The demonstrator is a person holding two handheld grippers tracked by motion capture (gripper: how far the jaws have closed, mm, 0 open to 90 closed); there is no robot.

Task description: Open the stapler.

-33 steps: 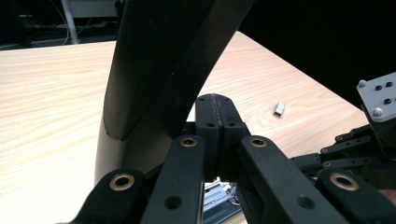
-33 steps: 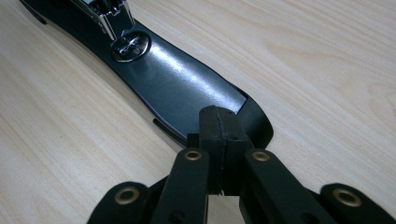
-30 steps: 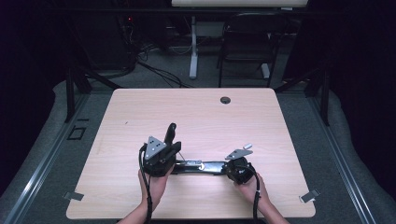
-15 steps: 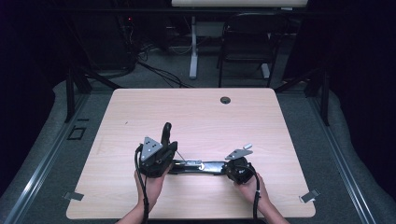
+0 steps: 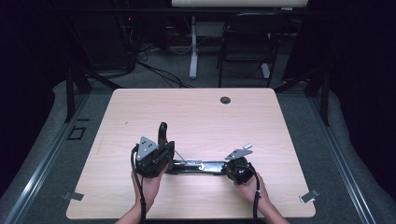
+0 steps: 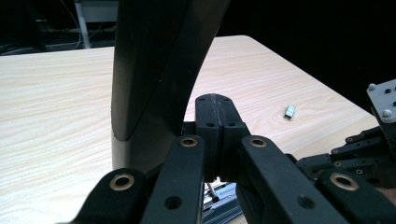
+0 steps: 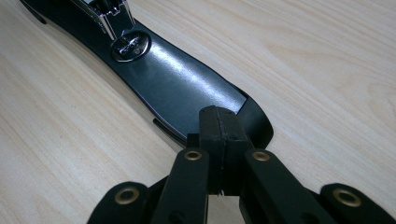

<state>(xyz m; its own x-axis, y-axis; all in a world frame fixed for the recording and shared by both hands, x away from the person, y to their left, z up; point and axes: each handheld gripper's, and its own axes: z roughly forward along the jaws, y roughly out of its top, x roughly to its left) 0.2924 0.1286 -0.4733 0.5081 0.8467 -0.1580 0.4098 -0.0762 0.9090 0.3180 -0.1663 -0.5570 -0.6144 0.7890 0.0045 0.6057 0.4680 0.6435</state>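
A black stapler lies opened out near the table's front edge. Its flat base [image 5: 203, 166] rests on the wood and its upper arm [image 5: 162, 132] stands nearly upright at the left end. My left gripper [image 5: 169, 153] is shut, its tips [image 6: 215, 103] just beside the foot of that raised arm [image 6: 154, 60], with nothing visible between them. My right gripper [image 5: 227, 168] is shut too. In the right gripper view its tips [image 7: 218, 117] sit over the rounded end of the base [image 7: 177, 79], past a shiny metal rivet [image 7: 130, 45].
The wooden table [image 5: 196, 116] has a round cable hole [image 5: 225, 100] at its far edge. Small grey clips sit at the front corners [image 5: 309, 196] [image 5: 74, 196]. A chair [image 5: 247, 42] and desk legs stand behind the table.
The stapler's upper arm has swung from leaning right to nearly upright, with my left gripper following it. The right gripper has stayed on the base's end.
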